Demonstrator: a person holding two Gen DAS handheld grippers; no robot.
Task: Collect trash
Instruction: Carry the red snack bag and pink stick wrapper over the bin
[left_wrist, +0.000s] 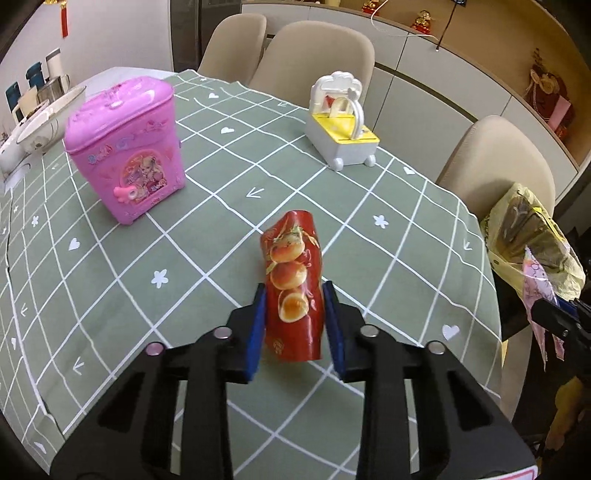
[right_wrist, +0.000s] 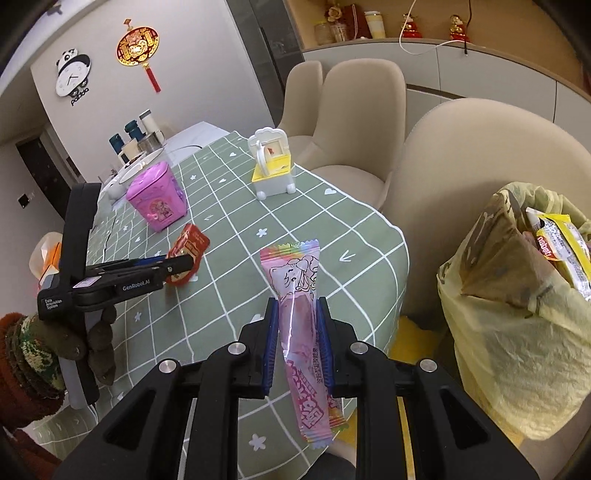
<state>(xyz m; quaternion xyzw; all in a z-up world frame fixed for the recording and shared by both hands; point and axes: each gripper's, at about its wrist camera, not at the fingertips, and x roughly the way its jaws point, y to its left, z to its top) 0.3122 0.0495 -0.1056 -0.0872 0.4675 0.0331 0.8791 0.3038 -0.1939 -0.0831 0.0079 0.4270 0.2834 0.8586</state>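
Note:
My left gripper (left_wrist: 294, 301) is shut on a red snack wrapper (left_wrist: 291, 273) printed with buns, held above the green checked tablecloth (left_wrist: 221, 229). It also shows in the right wrist view (right_wrist: 186, 245), gripped by the left gripper (right_wrist: 181, 264). My right gripper (right_wrist: 295, 314) is shut on a pink candy wrapper (right_wrist: 299, 325), held over the table's near edge. A yellow trash bag (right_wrist: 517, 350) stands open to the right, on a beige chair, with yellow wrappers (right_wrist: 561, 254) inside. The bag shows at the right edge of the left wrist view (left_wrist: 528, 236).
A pink toy box (left_wrist: 125, 147) stands at the table's left. A white and yellow toy (left_wrist: 343, 125) stands at the far side. Beige chairs (left_wrist: 314, 59) ring the table. Bowls and cups (left_wrist: 40, 110) sit at the far left.

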